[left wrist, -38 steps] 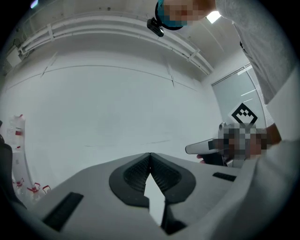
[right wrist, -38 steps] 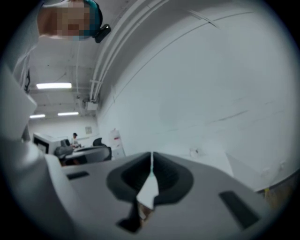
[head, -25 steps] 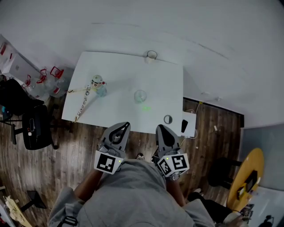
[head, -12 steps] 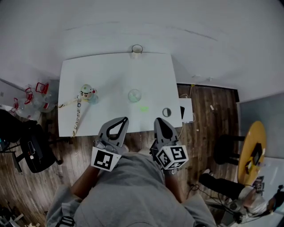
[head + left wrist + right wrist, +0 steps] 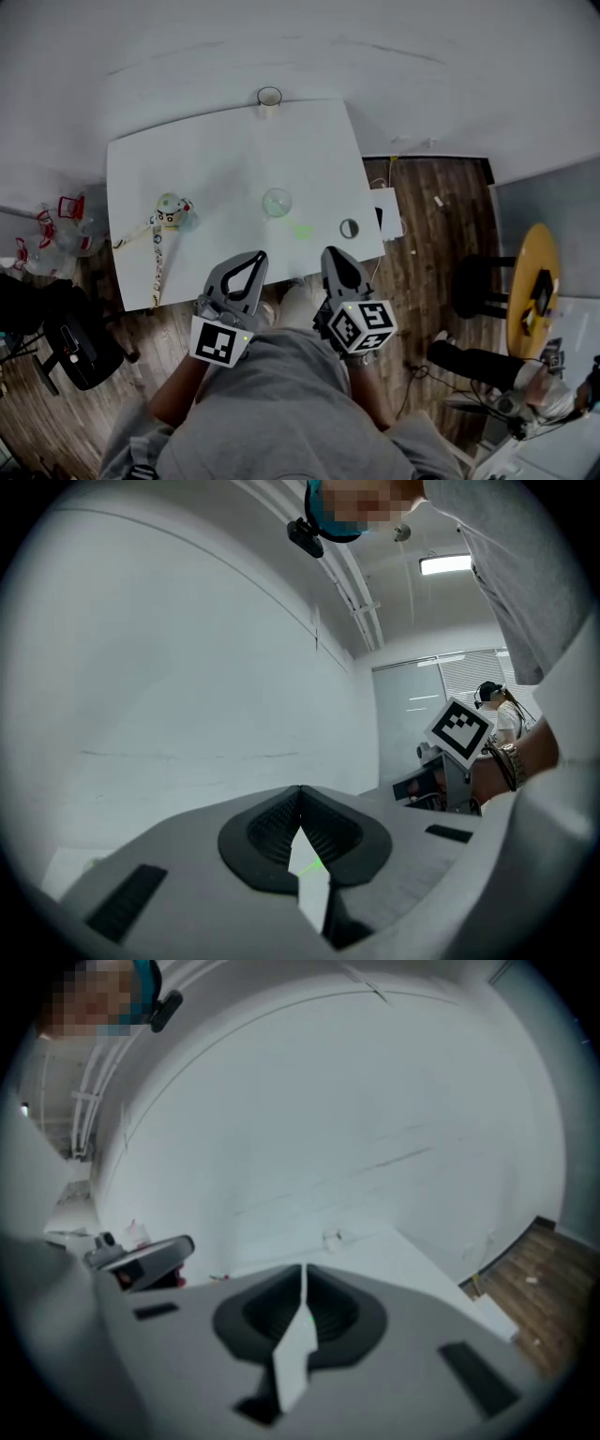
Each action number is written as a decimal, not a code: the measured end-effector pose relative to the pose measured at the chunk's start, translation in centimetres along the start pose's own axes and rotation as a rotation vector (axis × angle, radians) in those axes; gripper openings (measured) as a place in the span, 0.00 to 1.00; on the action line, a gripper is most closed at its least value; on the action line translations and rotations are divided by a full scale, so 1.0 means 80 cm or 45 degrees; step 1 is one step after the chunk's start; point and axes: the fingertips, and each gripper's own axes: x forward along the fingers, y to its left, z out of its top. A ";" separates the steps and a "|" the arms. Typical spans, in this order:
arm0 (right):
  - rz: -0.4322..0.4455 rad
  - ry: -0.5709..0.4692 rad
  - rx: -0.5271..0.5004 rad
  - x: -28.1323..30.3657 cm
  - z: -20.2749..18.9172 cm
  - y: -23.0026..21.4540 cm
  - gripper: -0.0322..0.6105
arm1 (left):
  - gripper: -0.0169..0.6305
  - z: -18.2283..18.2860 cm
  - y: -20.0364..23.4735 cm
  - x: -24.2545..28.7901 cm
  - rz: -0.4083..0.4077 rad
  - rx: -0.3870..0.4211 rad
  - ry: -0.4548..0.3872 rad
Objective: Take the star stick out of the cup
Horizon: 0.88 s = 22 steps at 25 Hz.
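Risks going for the wrong vessel: hard to tell from this height whether to aim for the cup (image 5: 269,97) at the far edge of the surface (image 5: 319,150) or the glass (image 5: 276,202) near its middle. Cannot make out a star or a stick in either; too small to tell. Could knock the cup off if nudged rather than steadied, standing as it does right on the far edge. Could snag the strap (image 5: 156,258) that trails from the toy (image 5: 169,206) toward the near-left corner, if swept across on the way.

Must first open the left claw (image 5: 256,256), pinched together on nothing, and likewise the right claw (image 5: 334,251), closed and empty. Both held just off the near edge, well apart from cup and glass. Would bump rather than grasp if brought in closed.

As for looks: a pale, small, open-topped cup; a clear, round glass, with a faint green spot (image 5: 302,231) just beside it on the near side, of unclear nature.
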 end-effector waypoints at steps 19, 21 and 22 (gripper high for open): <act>-0.016 0.170 0.526 0.052 -0.062 -0.028 0.25 | 0.07 -0.032 0.008 0.018 -0.042 -0.091 0.123; -0.028 0.176 0.559 0.055 -0.066 -0.032 0.26 | 0.08 -0.035 0.008 0.021 -0.049 -0.084 0.136; -0.029 0.179 0.575 0.058 -0.067 -0.034 0.26 | 0.07 -0.036 0.008 0.024 -0.054 -0.076 0.141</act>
